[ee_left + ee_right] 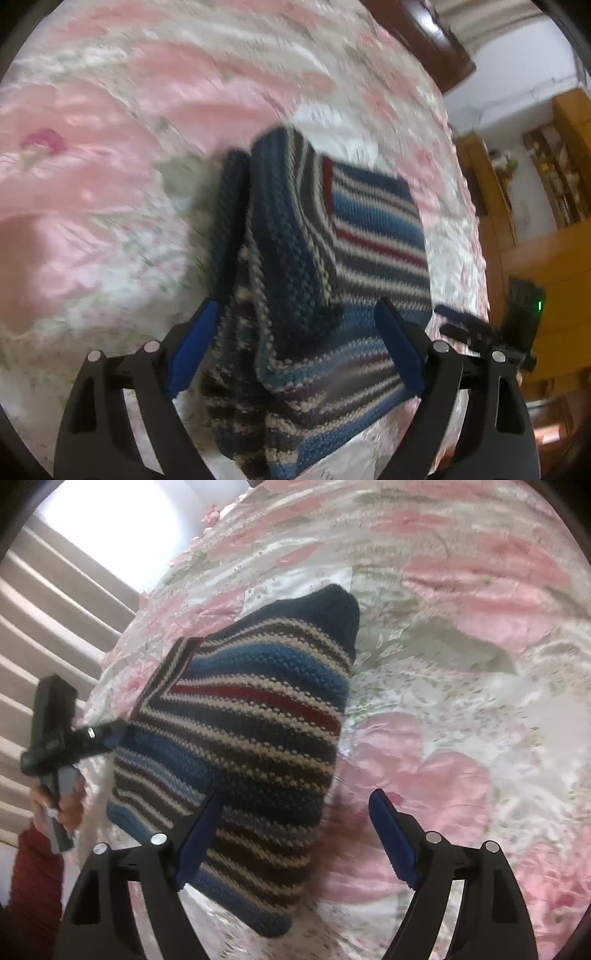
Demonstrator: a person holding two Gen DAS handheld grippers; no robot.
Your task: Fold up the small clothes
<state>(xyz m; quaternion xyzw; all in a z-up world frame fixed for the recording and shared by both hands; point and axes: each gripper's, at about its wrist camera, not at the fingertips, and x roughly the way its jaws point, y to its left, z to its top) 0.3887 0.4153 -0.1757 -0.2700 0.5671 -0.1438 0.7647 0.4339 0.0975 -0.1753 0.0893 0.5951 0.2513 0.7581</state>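
The bed (110,184) is carrying the work: its pink floral satin cover is lying under everything, glossy and probably slippery, so a garment is likely to be sliding on it when pulled.

The striped knitted sweater (351,236) is lying on the bed near the edge that faces the wooden furniture (546,258). It is showing bands of blue, navy, cream, grey and dark red in a chunky stitch, with a navy ribbed end pointing away from the cameras. It is already lying in overlapping layers, one flap sitting across the body. Judged from the knit, it is soft, limp, fairly thick and light, not fragile. It is unlikely to be holding a crease by itself. Hold is best taken at a doubled edge or corner, pinching through all layers.

The left hand-held gripper (295,350) is hovering over the near part of the sweater, fingers spread apart, cloth showing between them but not pinched.

The right hand-held gripper (295,834) is hanging at the sweater's near side edge, fingers likewise apart, one finger over the knit and the other over the bed cover, gripping nothing.

A red sleeve (33,878) is showing beside the sweater.
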